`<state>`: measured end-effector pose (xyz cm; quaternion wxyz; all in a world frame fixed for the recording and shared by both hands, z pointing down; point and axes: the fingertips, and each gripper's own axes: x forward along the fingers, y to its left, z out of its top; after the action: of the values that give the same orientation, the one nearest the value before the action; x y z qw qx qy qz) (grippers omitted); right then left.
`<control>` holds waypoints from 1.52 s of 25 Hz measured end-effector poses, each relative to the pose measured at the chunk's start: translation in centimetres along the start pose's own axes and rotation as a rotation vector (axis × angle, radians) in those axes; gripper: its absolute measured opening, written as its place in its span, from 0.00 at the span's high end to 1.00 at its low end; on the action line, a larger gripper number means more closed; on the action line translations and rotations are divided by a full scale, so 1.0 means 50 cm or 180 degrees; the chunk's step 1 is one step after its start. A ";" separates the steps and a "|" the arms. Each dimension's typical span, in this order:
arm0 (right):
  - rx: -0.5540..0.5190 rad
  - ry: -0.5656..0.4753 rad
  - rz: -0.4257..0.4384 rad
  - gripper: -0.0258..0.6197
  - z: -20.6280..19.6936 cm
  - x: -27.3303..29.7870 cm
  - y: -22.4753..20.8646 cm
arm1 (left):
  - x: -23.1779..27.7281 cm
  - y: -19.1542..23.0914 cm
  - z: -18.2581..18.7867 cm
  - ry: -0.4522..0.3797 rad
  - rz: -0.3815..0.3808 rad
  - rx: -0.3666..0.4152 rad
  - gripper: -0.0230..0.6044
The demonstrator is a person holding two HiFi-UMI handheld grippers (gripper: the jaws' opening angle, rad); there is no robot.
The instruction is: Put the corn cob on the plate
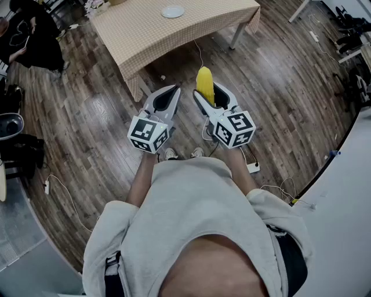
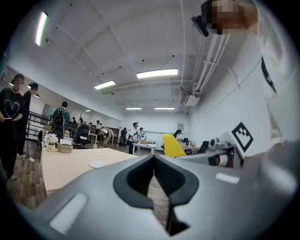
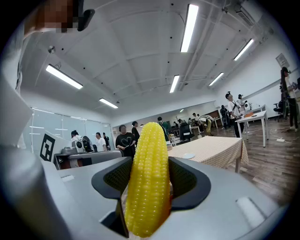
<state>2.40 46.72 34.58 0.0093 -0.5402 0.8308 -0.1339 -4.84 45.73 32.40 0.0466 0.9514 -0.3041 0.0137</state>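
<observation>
Carry step, we reckon: our right gripper (image 1: pixel 210 96) clamps the corn cob (image 1: pixel 204 80), left gripper (image 1: pixel 165 101) closed and empty beside it; next we'd need to reach the plate (image 1: pixel 173 11) on the surface (image 1: pixel 151 35) well ahead.

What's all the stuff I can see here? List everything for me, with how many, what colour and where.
corn cob: one, yellow, upright between the right tongs' pads
plate: one, white, on the far part of the table
table: one, beige checked cloth, ahead of the person
wooden floor: brown planks, all around the table
power strip: one, white, on the floor near the person's feet
bystanders: several, mostly in dark clothes, around the room
sweatshirt: one, pale grey, on the person holding the tongs
left tongs: one, grey, shut and empty, beside the right tongs
right tongs: one, grey, shut on the corn cob
</observation>
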 end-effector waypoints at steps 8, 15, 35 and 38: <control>0.0092 -0.0055 0.0100 0.58 0.007 0.000 0.006 | 0.003 0.003 -0.003 0.0025 0.0003 -0.0003 0.95; 0.0118 0.0015 0.0144 0.58 -0.007 -0.008 -0.002 | 0.008 0.007 -0.008 0.0033 0.0066 -0.0040 0.95; 0.0172 0.0007 0.0310 0.58 -0.023 -0.009 -0.081 | 0.051 -0.004 -0.048 0.0098 0.0334 -0.0076 0.95; 0.0162 -0.0001 0.0294 0.58 -0.017 0.015 -0.097 | 0.068 0.017 -0.049 0.0087 0.0342 -0.0084 0.95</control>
<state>6.29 44.40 36.62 0.0293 -0.5008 0.8512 -0.1543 -2.54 43.29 35.12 0.0625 0.9327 -0.3542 0.0252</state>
